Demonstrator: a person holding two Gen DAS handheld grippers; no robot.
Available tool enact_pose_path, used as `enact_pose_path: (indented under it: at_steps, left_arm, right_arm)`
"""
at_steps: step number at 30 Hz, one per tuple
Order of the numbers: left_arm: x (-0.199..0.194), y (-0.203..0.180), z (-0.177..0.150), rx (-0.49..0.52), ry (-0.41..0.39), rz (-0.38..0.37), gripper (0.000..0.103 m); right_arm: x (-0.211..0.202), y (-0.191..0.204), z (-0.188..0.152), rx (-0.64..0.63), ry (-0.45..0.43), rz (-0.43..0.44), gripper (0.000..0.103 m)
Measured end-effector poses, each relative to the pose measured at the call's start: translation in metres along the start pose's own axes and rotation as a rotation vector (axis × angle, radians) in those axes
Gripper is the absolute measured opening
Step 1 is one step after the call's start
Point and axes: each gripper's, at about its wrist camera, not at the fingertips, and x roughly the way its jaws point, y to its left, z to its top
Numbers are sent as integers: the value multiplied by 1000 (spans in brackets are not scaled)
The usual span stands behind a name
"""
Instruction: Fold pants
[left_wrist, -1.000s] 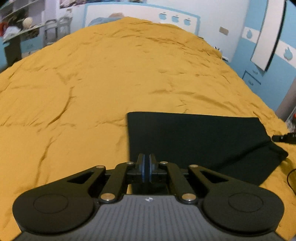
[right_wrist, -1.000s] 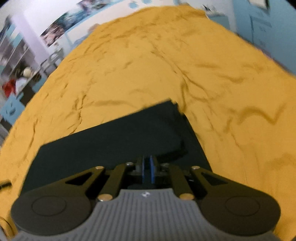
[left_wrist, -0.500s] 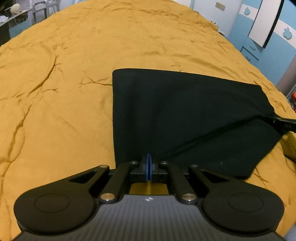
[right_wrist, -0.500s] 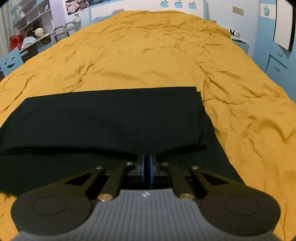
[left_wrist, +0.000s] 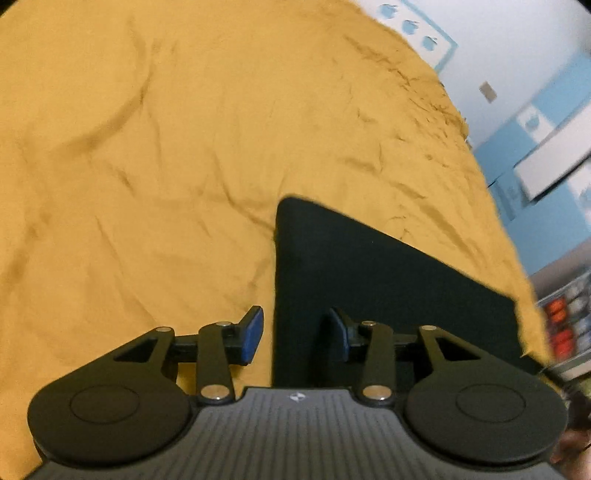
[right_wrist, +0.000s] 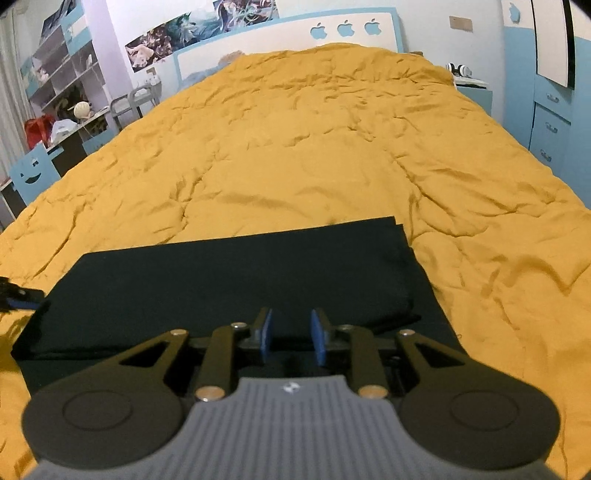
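The dark folded pants (left_wrist: 369, 280) (right_wrist: 236, 280) lie flat on the yellow bedspread (left_wrist: 184, 147) (right_wrist: 314, 140). My left gripper (left_wrist: 297, 334) hovers over the pants' near left edge; its jaws are opening, one blue pad over the bedspread and the other over the cloth, nothing pinched. My right gripper (right_wrist: 291, 339) sits over the near edge of the pants; its jaws are opening too, with cloth below the gap but free of the pads (right_wrist: 317, 341). At the far left of the right wrist view a tip of the left gripper (right_wrist: 14, 295) shows.
The bed fills both views. Shelves and a desk (right_wrist: 62, 110) stand along the left, a blue headboard (right_wrist: 288, 40) at the far end, and blue cabinets (right_wrist: 550, 122) on the right. In the left wrist view a shelf with red items (left_wrist: 565, 325) lies past the bed's edge.
Both grippers were shut on the pants' near edge and have let go, their jaws now apart. The left gripper has dropped and rolled, so its view tilts. The pants lie folded flat.
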Motion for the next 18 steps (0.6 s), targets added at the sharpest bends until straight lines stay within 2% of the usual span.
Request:
enact_pose_path:
  at_steps: [5,7,9,13,18]
  left_arm:
    - [18,31,-9,-155,9,-106,45]
    - [18,37,-10,-196,5,-138,25]
    - [13,36,-6,-222,-3,-160,13]
    - [-10,3,2,-148,-69,-141,9]
    - [-39,-82,17,-11,-129,-124,8]
  right_arm:
    - [5,0,0,14,14,2,22]
    - [6,1,-1,16,19,3,22]
    - [6,2,-2,11,20,6,22]
    - [2,1,-2,6,26,1,22]
    - [-9,-7,-3,41,39,8,22]
